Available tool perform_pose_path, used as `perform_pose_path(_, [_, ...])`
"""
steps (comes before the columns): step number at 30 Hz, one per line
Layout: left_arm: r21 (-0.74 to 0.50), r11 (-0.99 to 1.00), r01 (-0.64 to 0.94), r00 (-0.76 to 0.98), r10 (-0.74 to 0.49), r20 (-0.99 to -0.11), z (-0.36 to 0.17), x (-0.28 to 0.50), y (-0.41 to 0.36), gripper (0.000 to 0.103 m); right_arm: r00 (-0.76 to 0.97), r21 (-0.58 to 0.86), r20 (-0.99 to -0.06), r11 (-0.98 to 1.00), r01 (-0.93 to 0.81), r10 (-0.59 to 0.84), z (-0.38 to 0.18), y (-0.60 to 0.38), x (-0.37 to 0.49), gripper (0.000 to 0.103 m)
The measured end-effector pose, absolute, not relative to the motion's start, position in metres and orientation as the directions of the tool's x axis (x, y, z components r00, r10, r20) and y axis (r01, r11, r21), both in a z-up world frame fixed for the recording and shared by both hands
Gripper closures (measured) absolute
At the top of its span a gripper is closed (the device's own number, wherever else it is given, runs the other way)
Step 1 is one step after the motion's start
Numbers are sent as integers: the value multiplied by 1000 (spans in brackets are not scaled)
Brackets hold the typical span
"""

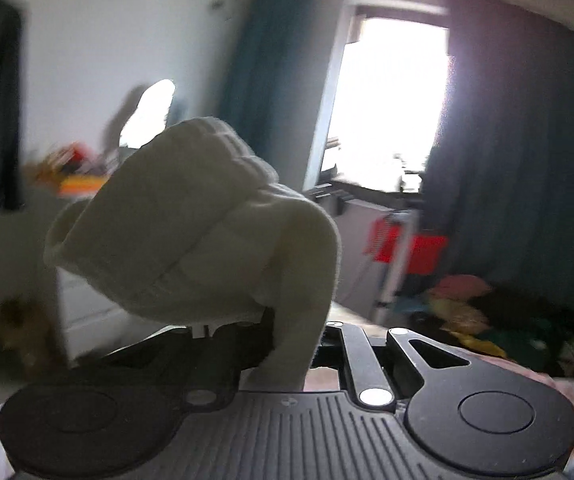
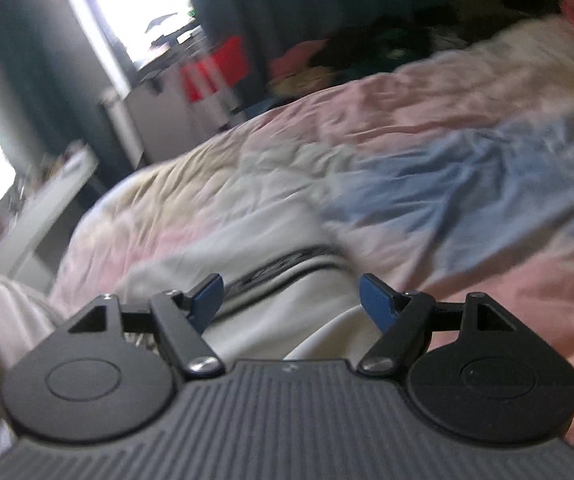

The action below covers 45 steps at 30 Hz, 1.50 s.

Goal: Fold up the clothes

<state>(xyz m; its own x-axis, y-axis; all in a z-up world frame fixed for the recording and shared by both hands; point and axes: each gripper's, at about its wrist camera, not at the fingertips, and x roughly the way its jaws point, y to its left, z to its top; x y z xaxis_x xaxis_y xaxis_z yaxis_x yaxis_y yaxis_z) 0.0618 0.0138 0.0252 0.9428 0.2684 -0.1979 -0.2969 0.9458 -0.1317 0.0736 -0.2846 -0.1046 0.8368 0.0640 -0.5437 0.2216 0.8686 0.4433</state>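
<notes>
The left gripper (image 1: 287, 332) clamps a white garment (image 1: 207, 232) whose bulk hides its fingertips. The right gripper (image 2: 291, 300) gapes wide over blurred white cloth (image 2: 287, 320) at 6 o'clock on the bed (image 2: 407, 152).

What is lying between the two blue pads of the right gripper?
In the right wrist view, the right gripper stands open; between its blue pads shows a white garment with a dark stripe, lying on the bedspread, not gripped.

L cam level toward window (image 1: 391, 92); R cam down at bed (image 2: 407, 128); both see window
</notes>
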Motion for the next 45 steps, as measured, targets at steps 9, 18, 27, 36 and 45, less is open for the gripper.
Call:
perform_pose_path(9, [211,974,85,938,-7,-348,-90,97,-167,90,871,556,-487,747,366,-64,-103,-333,61,24])
perform_pose_path(18, [203,945,258,880,-143,-452,-137,72,-177,50,869,624,-490,721,301,61,-115,-336,69,24])
perform_pose_path(27, [166,911,378,813,-241,-531,-106,5,-103,21,841,798,-447,560,221,304,-141,-338,84,24])
perform_pose_path(36, [128,962,240,859,-149,-490,-98,-3,-47,20,805,866,-395,472,165,444,-167,-311,121,26])
perform_pose_path(45, [159,930,330,863,-229,-450,-95,-25,-60,16,868,761,-408,631,153,282,-165,-293,133,42])
